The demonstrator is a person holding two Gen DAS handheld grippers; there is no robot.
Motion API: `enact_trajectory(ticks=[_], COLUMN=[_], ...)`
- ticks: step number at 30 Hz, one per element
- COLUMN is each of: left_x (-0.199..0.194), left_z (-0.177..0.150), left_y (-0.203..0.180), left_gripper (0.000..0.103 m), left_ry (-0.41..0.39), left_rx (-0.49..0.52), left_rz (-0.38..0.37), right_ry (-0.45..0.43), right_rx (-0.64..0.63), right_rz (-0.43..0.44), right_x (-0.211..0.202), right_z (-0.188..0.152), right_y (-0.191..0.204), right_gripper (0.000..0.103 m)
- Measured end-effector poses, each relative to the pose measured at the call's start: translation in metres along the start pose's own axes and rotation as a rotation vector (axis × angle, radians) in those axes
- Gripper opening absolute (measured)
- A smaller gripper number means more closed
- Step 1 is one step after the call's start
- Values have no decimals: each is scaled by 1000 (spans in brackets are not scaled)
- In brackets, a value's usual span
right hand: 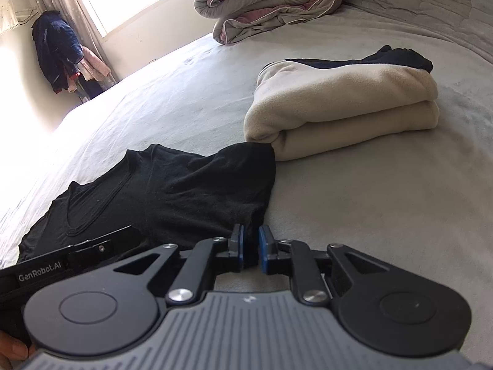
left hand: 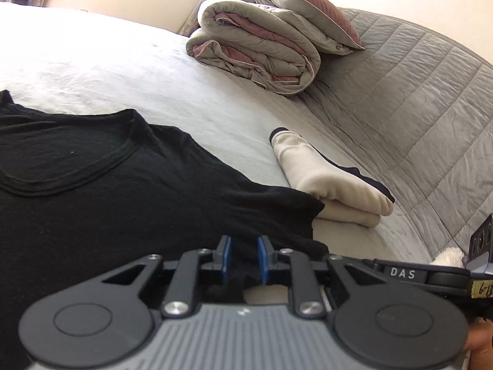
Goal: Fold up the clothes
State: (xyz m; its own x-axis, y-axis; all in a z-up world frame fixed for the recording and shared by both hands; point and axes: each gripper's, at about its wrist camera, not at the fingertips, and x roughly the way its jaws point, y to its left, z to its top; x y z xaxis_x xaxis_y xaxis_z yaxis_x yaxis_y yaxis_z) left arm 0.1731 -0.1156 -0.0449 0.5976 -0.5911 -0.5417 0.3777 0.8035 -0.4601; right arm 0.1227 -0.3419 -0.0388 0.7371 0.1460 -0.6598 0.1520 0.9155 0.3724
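On the grey bedsheet (right hand: pixel 369 215) one black T-shirt (left hand: pixel 107 185) is laid flat, neckline toward the far side, its near edge pinched by the left gripper (left hand: pixel 243 257) and right gripper (right hand: pixel 250 248), one folded cream fleece (right hand: pixel 345 104) touching its sleeve.

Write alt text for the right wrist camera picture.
The right gripper, nearly closed, sits at the edge of a black T-shirt spread on a grey bed. A folded cream garment lies just beyond, a rolled duvet farther back.
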Motion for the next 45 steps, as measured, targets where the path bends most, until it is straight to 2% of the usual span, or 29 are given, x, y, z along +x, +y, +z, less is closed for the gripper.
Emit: enact_trajectory(ticks=[2,9,15,18,25,30,36,45], left_x=[-14,-70,-116,-140,-196,-234,-277,-329], left_z=[-1,-16,-33,-41,-66,-86,-118,-173], left_y=[11,55,92,108,132,141,144,134], left_gripper=[30,35,37,37,37,37,38,38], left_ry=[-15,-57,-79,-86,-67,-56,1,93], left_rx=[-14,-77,-136,-164,-204,-244,-275,-316], left_rz=[42,190,340,376,449,446,406,269], right_ry=[-3,11,69,111,139,185,223,227], right_rx=[2,15,-3,-5,-19,-9,12,16], right_rz=[10,41,72,87,112,141,170,194], right_x=[-6,-22,-26,-25,-45,-74,-109,-170], right_z=[-1,-12,-38,-52,-79,-103,-134,-183], right_y=[3,16,34,40,50,46,35,20], right_gripper=[47,47,47,46,41,38,38,39])
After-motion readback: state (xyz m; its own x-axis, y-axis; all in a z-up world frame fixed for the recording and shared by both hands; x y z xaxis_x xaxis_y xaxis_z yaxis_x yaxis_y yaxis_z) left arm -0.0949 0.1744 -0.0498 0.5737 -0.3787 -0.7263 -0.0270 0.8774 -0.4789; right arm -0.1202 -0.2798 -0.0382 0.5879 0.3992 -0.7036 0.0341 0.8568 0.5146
